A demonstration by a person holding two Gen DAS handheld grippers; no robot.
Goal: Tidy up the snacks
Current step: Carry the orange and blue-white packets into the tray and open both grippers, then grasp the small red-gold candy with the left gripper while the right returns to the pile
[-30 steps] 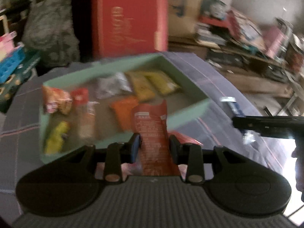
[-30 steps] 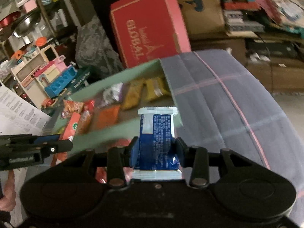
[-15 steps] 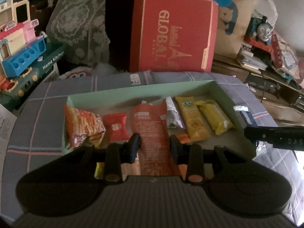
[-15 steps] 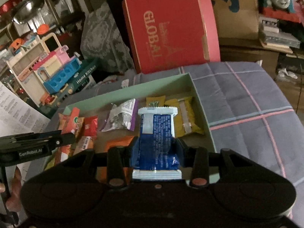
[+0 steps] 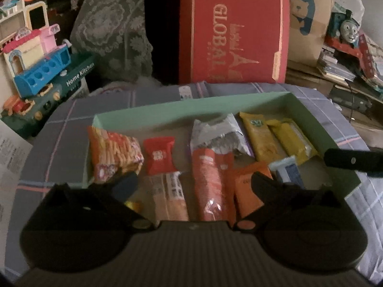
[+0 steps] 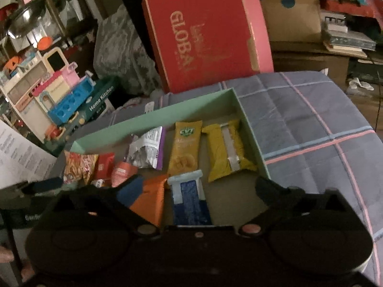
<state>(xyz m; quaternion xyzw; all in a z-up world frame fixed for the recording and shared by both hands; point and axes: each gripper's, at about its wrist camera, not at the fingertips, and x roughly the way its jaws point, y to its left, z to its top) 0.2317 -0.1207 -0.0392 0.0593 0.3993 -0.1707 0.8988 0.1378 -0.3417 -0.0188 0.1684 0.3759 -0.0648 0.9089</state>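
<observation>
Left wrist view:
- Left gripper [image 5: 194, 181]: jaws opening, spread wide, nothing pressed between the pads.
- Red pack [image 5: 210, 186]: released, lying in the tray between the two fingers; its long axis runs away from the gripper toward the tray's far wall.
- Tray [image 5: 167, 108]: green, open-topped, on a checked cloth [image 5: 71, 110].
- Inside the tray, by the red pack: silver bag [image 5: 219, 134] touching its far end; orange pack [image 5: 249, 189] against its right side; pale bar [image 5: 171, 196] just left; small red sachet [image 5: 159, 155] and striped bag [image 5: 112, 153] further left.
- Two yellow packs [image 5: 275, 138] sit at the far right of the tray.
- Right gripper's finger [image 5: 354, 160] reaches over the tray's right wall.

Right wrist view:
- Right gripper [image 6: 198, 191]: jaws opening, wide apart, gripping nothing.
- Blue pack [image 6: 190, 198]: let go, flat on the tray floor between the fingers, long axis pointing away from the gripper.
- Orange pack [image 6: 150, 196] touches the blue pack's left edge; yellow packs [image 6: 205, 146] lie just beyond it.
- Tray's right wall [image 6: 251, 138] stands near the right finger; bare floor remains right of the blue pack.
- Judgement: both packs appear placed; each gripper has open room behind it to back out, with the tray's walls as the edges to mind.
</observation>
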